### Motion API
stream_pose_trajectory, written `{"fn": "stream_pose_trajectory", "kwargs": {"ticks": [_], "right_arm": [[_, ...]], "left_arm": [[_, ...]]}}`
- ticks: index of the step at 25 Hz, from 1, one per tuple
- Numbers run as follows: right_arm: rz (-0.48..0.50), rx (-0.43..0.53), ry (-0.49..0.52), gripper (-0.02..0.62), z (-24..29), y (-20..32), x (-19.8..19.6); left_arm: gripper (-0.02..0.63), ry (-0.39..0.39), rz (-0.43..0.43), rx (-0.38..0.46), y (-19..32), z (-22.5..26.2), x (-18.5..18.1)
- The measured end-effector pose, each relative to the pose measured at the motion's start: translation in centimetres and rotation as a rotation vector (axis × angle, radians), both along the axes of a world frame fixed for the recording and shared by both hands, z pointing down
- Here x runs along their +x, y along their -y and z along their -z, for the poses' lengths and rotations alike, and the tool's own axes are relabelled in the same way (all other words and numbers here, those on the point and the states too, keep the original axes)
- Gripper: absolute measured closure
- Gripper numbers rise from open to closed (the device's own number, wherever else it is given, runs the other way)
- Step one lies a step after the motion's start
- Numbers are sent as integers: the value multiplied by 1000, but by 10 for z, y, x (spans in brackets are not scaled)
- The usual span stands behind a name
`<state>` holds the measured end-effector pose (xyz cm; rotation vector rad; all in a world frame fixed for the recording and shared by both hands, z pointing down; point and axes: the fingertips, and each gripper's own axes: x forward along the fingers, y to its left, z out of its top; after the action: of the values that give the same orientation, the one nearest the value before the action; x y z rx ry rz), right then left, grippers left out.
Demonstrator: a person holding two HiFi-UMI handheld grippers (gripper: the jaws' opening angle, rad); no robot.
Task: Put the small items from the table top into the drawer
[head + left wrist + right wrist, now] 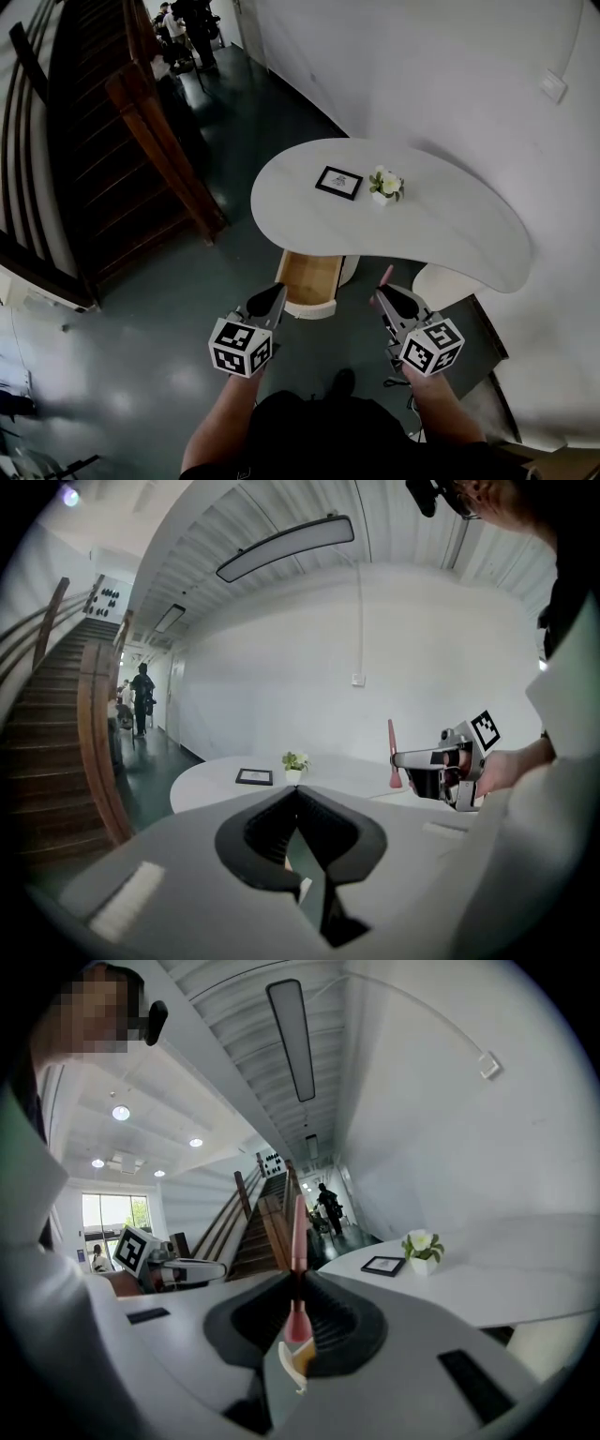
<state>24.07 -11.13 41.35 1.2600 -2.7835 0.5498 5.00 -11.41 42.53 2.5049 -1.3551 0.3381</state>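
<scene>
A slim pink pen (298,1232) stands upright between the jaws of my right gripper (298,1283), which is shut on it. In the head view that pen (385,275) pokes up from the right gripper (382,296), just in front of the white table (450,234). My left gripper (275,292) hangs beside the open wooden drawer (309,278); its jaws (296,794) are shut with nothing between them. On the table top stand a small black picture frame (338,182) and a little white pot of flowers (384,185).
A wooden staircase with a railing (159,141) rises at the left. A white rounded seat (450,283) stands under the table's right end. The white wall (450,84) curves behind the table. People stand far down the hallway (183,28).
</scene>
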Motion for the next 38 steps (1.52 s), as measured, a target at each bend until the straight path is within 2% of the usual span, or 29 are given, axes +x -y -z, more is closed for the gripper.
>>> {"fn": "stream_pose_trajectory", "kwargs": {"ticks": [4,8,17,24,28,33,38], "right_arm": [[15,-25,17,551,-12,7,9],[41,-50,27,551,-23,15,2],[88,-68,-29,551,-35,57,-47],[129,-83,-92,549,-49,92,-95],[147,-93,-109,549,-56,108,-115],[192,-121,-136,549,-74,127,-120],[264,-149,-182,549,-104,139,-130]], "left_arm": [[595,9,15,-14,5,-3,11],[595,15,35,-28,13,-9,7],[595,-24,55,-38,57,-29,-26],[595,-20,-17,-50,88,-50,-40],[595,-33,-20,-63,104,-61,-47],[595,-46,-4,-95,120,-84,-43],[595,-69,52,-125,137,-114,-44]]}}
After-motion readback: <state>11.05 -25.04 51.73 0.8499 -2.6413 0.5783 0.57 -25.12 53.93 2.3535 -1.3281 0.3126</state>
